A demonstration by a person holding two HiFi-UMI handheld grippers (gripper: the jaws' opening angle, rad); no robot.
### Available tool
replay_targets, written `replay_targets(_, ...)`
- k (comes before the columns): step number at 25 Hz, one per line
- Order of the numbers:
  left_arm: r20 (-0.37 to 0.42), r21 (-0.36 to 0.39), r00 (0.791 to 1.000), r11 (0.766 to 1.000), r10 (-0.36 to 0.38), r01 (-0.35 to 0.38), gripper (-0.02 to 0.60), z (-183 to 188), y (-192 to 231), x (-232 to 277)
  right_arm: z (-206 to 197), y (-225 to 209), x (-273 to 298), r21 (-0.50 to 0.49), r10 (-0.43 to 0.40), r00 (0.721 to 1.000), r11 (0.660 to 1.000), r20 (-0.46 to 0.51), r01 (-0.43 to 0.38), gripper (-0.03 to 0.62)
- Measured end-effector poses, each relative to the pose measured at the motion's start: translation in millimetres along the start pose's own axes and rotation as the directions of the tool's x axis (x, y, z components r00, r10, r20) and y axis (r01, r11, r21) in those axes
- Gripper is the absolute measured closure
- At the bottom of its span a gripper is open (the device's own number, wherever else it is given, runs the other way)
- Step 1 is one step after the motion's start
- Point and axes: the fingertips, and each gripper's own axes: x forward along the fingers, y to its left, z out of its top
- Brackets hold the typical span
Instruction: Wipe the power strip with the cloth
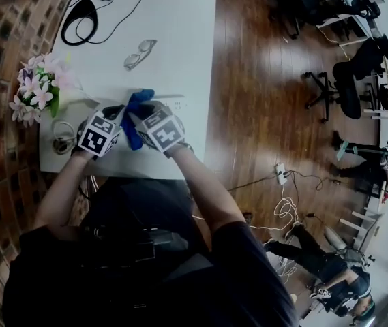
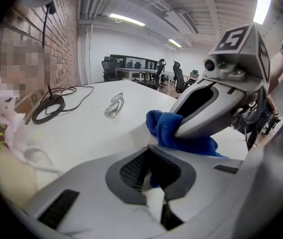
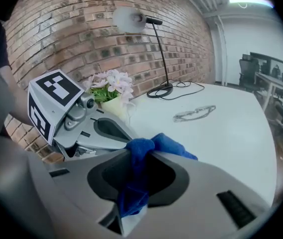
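My right tool (image 3: 139,173) is clamped on the bunched blue cloth (image 3: 167,144), my left tool (image 2: 151,173) is pinched shut beside it at one end of the long white power strip (image 1: 168,97) on the white surface (image 1: 173,39), so the grip looks set and next I'd drag the cloth along the strip.

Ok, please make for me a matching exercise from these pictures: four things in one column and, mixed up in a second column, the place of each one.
Things
1. cloth
2. glasses
3. flowers
4. office chair

Places
A. on the wooden floor, away from the table
B. at the table's edge, next to the brick wall
C. in the fingers of the right gripper
D. lying alone on the white table top

Pairs: 1-C, 2-D, 3-B, 4-A
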Motion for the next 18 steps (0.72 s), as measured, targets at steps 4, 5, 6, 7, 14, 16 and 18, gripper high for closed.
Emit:
replay_targets(4, -0.007, -0.001, 1.0, 1.0, 0.017, -0.017, 0.573, -4, 5, 4, -1, -4, -2, 0.028, -0.03, 0.999, 0.999, 0.022, 0.03, 0.516)
replay_targets(5, -0.011, -0.004, 1.0, 1.0, 0.024, -0.024, 0.572, -4, 5, 4, -1, -5, -3, 0.027, -0.039, 0.999, 0.999, 0.029, 0.038, 0.516)
replay_targets(6, -0.016, -0.007, 0.999, 0.999, 0.031, -0.031, 0.572, -4, 5, 4, -2, -5, -4, 0.023, -0.048, 0.998, 0.999, 0.035, 0.047, 0.516)
replay_targets(7, -0.021, -0.01, 0.999, 0.999, 0.037, -0.037, 0.572, -3, 5, 3, -2, -6, -5, 0.021, -0.057, 0.998, 0.998, 0.041, 0.056, 0.514)
replay_targets(14, -0.037, -0.027, 0.998, 0.998, 0.047, -0.048, 0.572, 3, 0, 0, -8, -19, -14, 0.057, -0.096, 0.994, 0.994, 0.054, 0.093, 0.516)
replay_targets(16, -0.038, -0.021, 0.997, 0.998, 0.063, -0.064, 0.572, 0, 4, 3, -11, -26, -20, 0.072, -0.111, 0.992, 0.992, 0.065, 0.106, 0.516)
replay_targets(18, -0.036, -0.021, 0.996, 0.997, 0.08, -0.08, 0.572, -3, 9, 5, -15, -32, -24, 0.077, -0.123, 0.99, 0.99, 0.072, 0.117, 0.516)
